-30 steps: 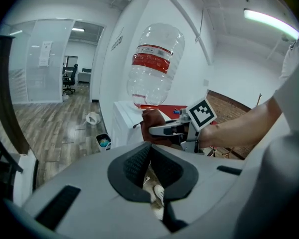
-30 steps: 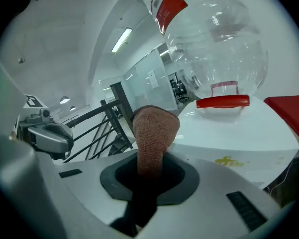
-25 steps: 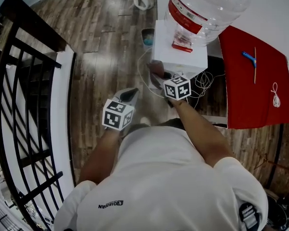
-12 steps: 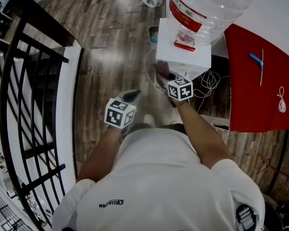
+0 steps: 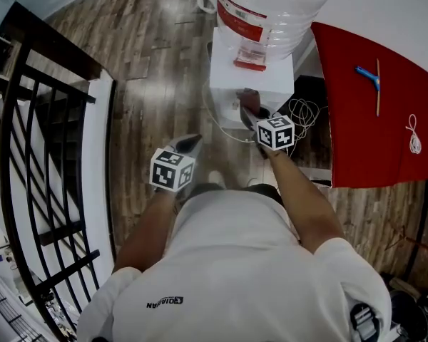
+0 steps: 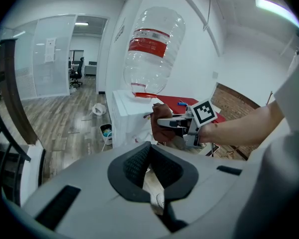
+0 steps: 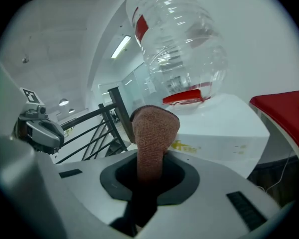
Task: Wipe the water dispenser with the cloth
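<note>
The white water dispenser [image 5: 250, 80] carries an upturned clear bottle [image 5: 271, 6] with a red label. My right gripper [image 5: 251, 112] is shut on a brown knitted cloth [image 5: 247, 100], held against the dispenser's front just below its top edge. In the right gripper view the cloth [image 7: 154, 133] stands up out of the jaws in front of the dispenser [image 7: 224, 128] and the bottle [image 7: 177, 44]. My left gripper [image 5: 190, 143] hangs shut and holds nothing, lower left over the wooden floor. The left gripper view shows the dispenser [image 6: 123, 116] and the right gripper [image 6: 158, 124] ahead.
A red-covered table [image 5: 371, 112] with a blue tool [image 5: 367, 79] stands right of the dispenser. White cables [image 5: 299, 112] hang between them. A black stair railing [image 5: 36, 155] runs along the left. A small bin [image 6: 105, 132] sits on the floor beside the dispenser.
My right gripper and the cloth have slid to the right along the dispenser's front, from its left corner towards the middle. The left gripper has barely moved.
</note>
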`<state>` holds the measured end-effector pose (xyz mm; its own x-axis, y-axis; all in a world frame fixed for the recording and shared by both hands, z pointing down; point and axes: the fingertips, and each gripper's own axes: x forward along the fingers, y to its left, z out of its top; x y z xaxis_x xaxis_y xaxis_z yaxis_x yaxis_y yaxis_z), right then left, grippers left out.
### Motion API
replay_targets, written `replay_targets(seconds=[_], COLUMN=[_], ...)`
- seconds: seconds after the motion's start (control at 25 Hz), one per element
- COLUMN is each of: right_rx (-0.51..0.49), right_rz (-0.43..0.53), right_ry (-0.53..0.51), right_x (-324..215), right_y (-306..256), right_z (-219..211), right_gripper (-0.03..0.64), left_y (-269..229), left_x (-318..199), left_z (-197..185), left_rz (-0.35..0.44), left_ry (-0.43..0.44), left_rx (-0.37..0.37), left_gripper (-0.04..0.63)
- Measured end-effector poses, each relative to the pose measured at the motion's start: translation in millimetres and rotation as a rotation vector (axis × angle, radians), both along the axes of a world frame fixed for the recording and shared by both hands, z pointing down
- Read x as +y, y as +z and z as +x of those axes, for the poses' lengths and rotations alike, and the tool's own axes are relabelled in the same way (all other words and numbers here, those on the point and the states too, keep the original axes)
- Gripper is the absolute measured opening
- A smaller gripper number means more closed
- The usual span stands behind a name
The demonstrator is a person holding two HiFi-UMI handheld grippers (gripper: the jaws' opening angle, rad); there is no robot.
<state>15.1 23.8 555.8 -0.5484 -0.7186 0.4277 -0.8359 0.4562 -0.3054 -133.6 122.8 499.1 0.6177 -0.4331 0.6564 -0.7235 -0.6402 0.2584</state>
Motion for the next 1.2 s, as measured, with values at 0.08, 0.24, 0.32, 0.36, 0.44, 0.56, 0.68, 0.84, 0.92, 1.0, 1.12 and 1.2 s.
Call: replay_targets(seconds=[0.08, 0.24, 0.32, 0.36, 0.44, 0.56, 0.68, 0.84, 0.92, 1.0, 1.12, 1.2], right_rx=[0.007, 0.017, 0.02, 0.023, 0.03, 0.037, 0.03, 0.017, 0.003, -0.006, -0.027, -0.054], right_rz=[-0.003, -0.007, -0.005, -0.004, -0.003, -0.005, -0.014, -0.015, -0.01, -0.009, -0.027, -0.044], right_ry=[0.028, 0.074, 0.089, 0.095, 0.102, 0.114, 0.141, 0.166, 0.166, 0.164, 0.179, 0.19], right_x=[2.6, 8.7, 12.9, 15.2, 19.6, 25.2, 29.6, 39.4, 46.8, 55.0, 67.2, 79.1], right_y=[1.4, 4.6, 3.1, 2.1, 0.5, 1.0, 3.7, 6.5, 5.0, 1.7, -4.1, -8.3], right_z=[22.4, 61.4, 78.1, 86.1, 101.7, 123.0, 142.6, 167.7, 179.1, 190.1, 202.7, 205.7], right_gripper=[0.055, 0.055, 0.055, 0.055, 0.055, 0.055, 0.055, 0.055, 0.055, 0.055, 0.055, 0.055], left_y=[-2.8, -3.5, -5.3, -6.9, -11.0, -16.9, -19.0, -15.9, -14.2, -12.8, -10.8, -12.2], left_x=[1.0, 5.6, 9.2, 11.1, 15.0, 21.2, 29.2, 46.2, 54.4, 60.2, 66.7, 71.5], left_z=[9.6, 29.2, 37.9, 42.0, 50.1, 59.9, 68.4, 79.9, 84.0, 85.4, 81.2, 76.1], left_rz=[0.005, 0.011, 0.014, 0.016, 0.023, 0.036, 0.039, 0.037, 0.037, 0.039, 0.034, 0.029], left_ry=[0.003, 0.015, 0.019, 0.019, 0.015, 0.004, -0.012, -0.028, -0.042, -0.06, -0.085, -0.098], left_rx=[0.002, 0.0, -0.003, -0.004, -0.005, -0.005, -0.005, -0.006, -0.005, -0.006, -0.018, -0.026], left_gripper=[-0.011, -0.011, -0.011, -0.011, -0.011, -0.011, -0.011, -0.011, -0.011, -0.011, -0.011, -0.011])
